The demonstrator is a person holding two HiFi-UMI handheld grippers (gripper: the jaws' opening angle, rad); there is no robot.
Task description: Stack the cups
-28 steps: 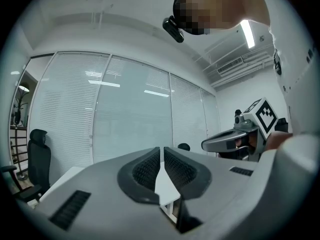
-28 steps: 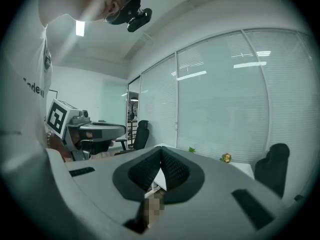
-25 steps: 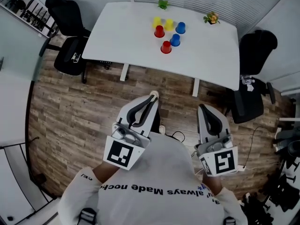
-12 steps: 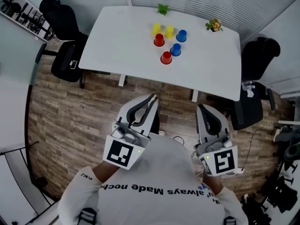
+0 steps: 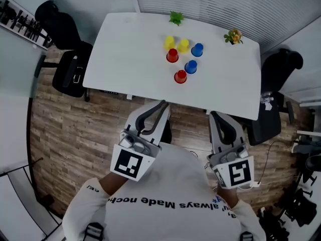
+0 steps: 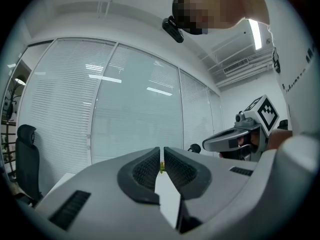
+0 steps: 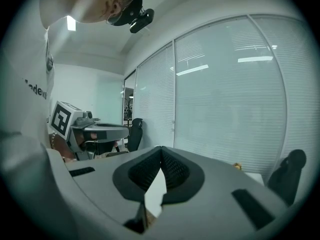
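Six upturned cups stand in a loose cluster on the white table (image 5: 125, 49): two yellow cups (image 5: 169, 42) at the back, a blue cup (image 5: 197, 49) beside them, a red cup (image 5: 172, 55), a second blue cup (image 5: 190, 67) and a second red cup (image 5: 180, 77) nearest me. Both grippers are held close to my chest, short of the table's near edge. My left gripper (image 5: 163, 104) is shut with nothing in it, its pads nearly touching in the left gripper view (image 6: 161, 151). My right gripper (image 5: 212, 115) is also shut and empty (image 7: 161, 149).
A small green plant (image 5: 176, 18) and a small flowering plant (image 5: 233, 36) sit at the table's far edge. Black office chairs stand at the left (image 5: 67, 69) and right (image 5: 273, 99) ends. Wood floor lies between me and the table; window blinds behind.
The table and cups have slid lower and nearer in the head view as I come toward them. Both grippers keep the same pose, still shut.
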